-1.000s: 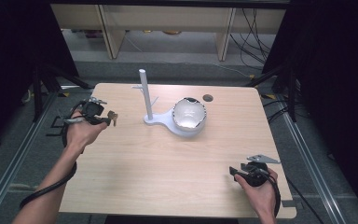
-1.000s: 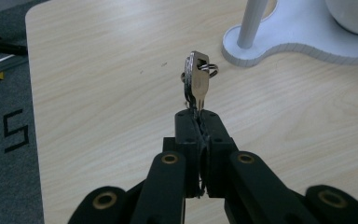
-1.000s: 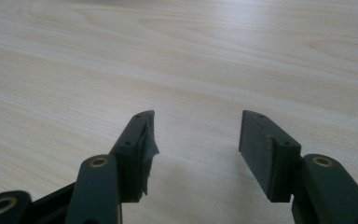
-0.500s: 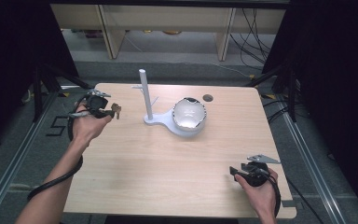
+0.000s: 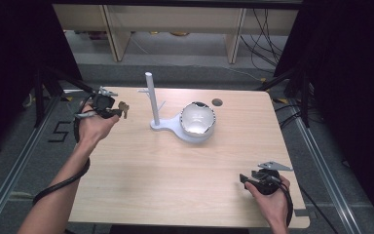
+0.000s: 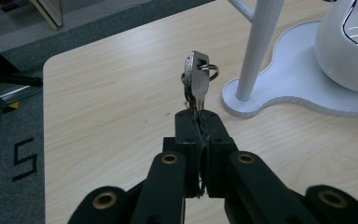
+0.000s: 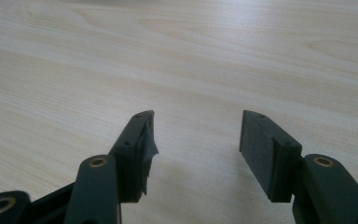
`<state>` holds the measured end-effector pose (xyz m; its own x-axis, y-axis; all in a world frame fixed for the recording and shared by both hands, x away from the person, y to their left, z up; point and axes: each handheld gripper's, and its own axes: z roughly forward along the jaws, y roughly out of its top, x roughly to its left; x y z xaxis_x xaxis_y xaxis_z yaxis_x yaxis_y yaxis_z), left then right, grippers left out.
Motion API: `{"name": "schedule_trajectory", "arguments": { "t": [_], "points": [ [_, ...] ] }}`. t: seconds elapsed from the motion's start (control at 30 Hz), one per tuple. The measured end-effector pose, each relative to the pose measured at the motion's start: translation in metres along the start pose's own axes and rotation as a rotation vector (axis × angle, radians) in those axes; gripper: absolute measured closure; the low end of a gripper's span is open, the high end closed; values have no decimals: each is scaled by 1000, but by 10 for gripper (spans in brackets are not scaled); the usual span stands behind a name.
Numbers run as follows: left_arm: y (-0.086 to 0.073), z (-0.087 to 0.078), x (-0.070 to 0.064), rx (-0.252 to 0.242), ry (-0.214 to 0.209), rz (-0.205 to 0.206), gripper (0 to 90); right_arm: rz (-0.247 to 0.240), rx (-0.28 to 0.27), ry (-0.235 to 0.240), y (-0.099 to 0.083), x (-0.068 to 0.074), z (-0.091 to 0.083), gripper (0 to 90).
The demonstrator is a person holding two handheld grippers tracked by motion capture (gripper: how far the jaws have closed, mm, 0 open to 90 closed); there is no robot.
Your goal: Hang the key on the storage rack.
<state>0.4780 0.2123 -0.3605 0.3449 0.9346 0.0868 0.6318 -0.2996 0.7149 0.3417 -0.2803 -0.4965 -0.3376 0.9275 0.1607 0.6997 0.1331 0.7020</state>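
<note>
Left gripper [image 6: 198,119]: fingers clamped on a bunch of keys [image 6: 196,81] with a ring, keys standing upright above the fingertips, held over the far left part of the worktop [image 5: 141,165], near the white stand [image 5: 152,105] with its upright post. White bowl-shaped shell [image 5: 197,119] sits on the stand's base. Right gripper [image 7: 196,140]: fingers wide apart, holding nothing, low over the near right corner.

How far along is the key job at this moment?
Done: the left gripper has the keys pinched by the blades, lifted off the table. In hand: they are held near the white stand. Left: nothing hangs on its pegs yet. The right gripper sits open, idle.
</note>
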Motion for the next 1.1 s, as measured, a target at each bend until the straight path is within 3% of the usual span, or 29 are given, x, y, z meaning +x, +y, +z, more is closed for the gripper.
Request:
{"name": "schedule_trajectory", "arguments": {
  "t": [0.17, 0.33, 0.37, 0.47, 0.73, 1.1],
  "points": [
    [2, 0, 1, -23, 6, -6, 868, 2, 3, -25, 1, 1, -1, 459],
    [5, 0, 0, -45, 5, -6, 867, -11, -4, 1, 0, -1, 0, 459],
    [6, 0, 0, -57, 5, -11, 867, 8, -11, 0, 0, 1, 1, 459],
    [7, 0, 0, -66, 7, -8, 868, -11, -5, -1, 0, -1, 0, 459],
    [14, -1, -2, -88, 7, -4, 867, -8, -4, -19, 0, -1, 1, 459],
    [20, 0, -8, -103, 2, 11, 867, -7, -13, -5, 0, -1, 1, 458]
  ]
}}
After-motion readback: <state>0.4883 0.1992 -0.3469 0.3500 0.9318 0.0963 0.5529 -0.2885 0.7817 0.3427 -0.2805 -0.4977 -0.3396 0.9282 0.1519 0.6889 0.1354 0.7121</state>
